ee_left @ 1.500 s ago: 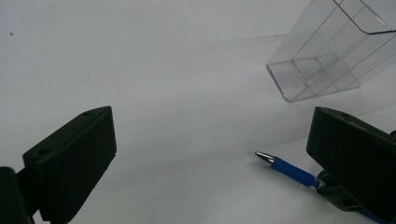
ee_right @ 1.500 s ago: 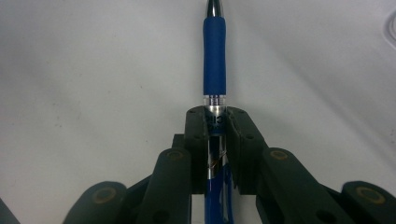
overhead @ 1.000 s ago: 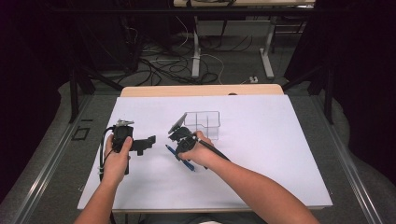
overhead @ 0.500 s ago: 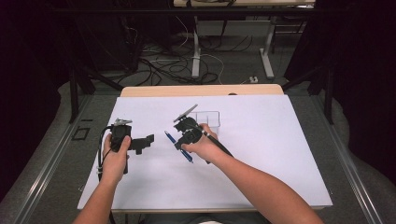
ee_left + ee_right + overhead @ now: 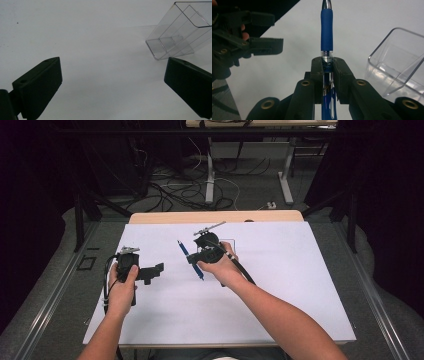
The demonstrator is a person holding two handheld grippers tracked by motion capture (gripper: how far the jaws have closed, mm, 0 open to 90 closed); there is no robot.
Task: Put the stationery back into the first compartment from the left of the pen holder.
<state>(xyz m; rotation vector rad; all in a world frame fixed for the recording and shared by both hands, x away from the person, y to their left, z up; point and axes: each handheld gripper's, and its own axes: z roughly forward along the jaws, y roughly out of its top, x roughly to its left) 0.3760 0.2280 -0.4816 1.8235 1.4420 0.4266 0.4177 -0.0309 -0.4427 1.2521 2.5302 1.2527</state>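
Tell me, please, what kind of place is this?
Probably a lab or recording workspace: a table covered in white, dark curtains around it, and loose cables on the floor beyond.

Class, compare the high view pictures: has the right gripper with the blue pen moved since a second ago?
Yes. The right gripper, shut on the blue pen, has shifted toward the table's far wooden edge, now covering the clear container.

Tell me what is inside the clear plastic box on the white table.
The clear plastic box holds nothing visible; its thin inner dividers show through the walls. The right gripper, clamping the blue pen, covers its lower near corner.
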